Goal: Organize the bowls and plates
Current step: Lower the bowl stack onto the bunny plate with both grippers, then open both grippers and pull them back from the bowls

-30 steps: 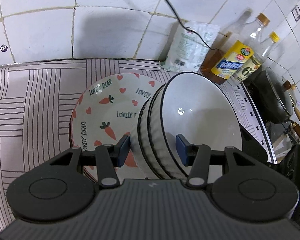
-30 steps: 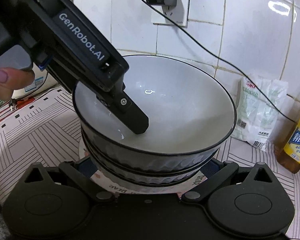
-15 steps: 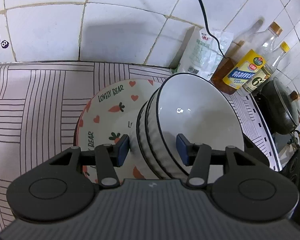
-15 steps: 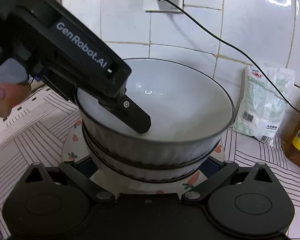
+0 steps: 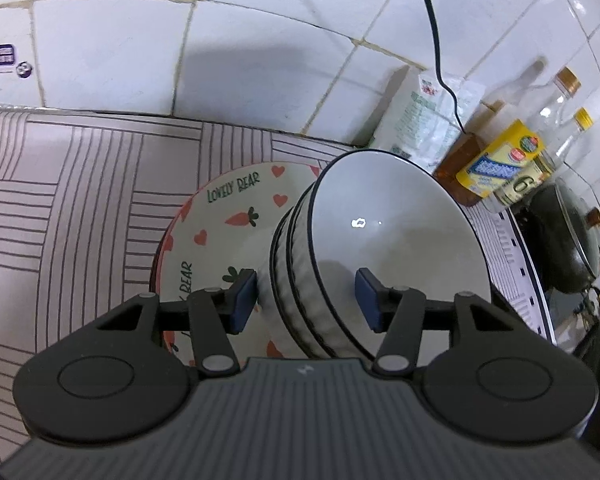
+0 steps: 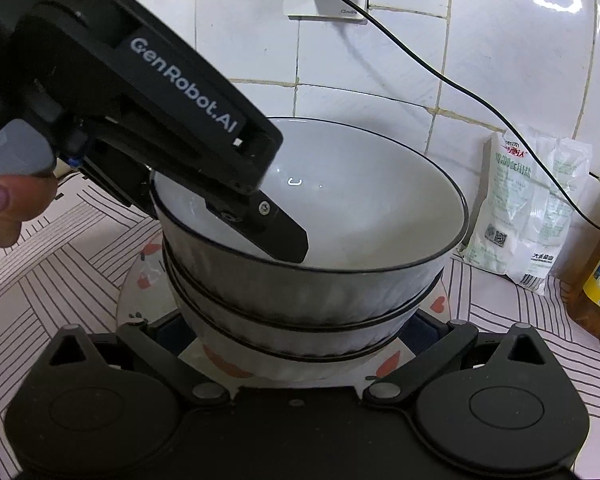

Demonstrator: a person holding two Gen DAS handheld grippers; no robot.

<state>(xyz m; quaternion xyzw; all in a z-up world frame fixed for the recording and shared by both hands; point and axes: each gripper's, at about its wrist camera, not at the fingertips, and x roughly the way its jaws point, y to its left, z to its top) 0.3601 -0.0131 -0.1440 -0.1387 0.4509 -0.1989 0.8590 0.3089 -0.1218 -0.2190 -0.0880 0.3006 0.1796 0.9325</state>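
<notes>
A stack of ribbed white bowls [image 5: 384,236] with dark rims sits on a plate [image 5: 236,216] printed with carrots, hearts and "LOVELY BEAR", on the striped counter cover [image 5: 72,184] below the tiled wall. The left gripper [image 5: 306,300] straddles the near wall of the stack — one blue pad outside, the other inside the top bowl — and its jaws are opening, the pads standing clear of the rim. The right gripper [image 6: 296,332] reaches around the base of the stack from the other side; its fingertips are hidden behind the bowls, so whether it presses on them cannot be told. A salt bag [image 6: 528,208] and oil bottles [image 5: 496,164] stand near the wall.
</notes>
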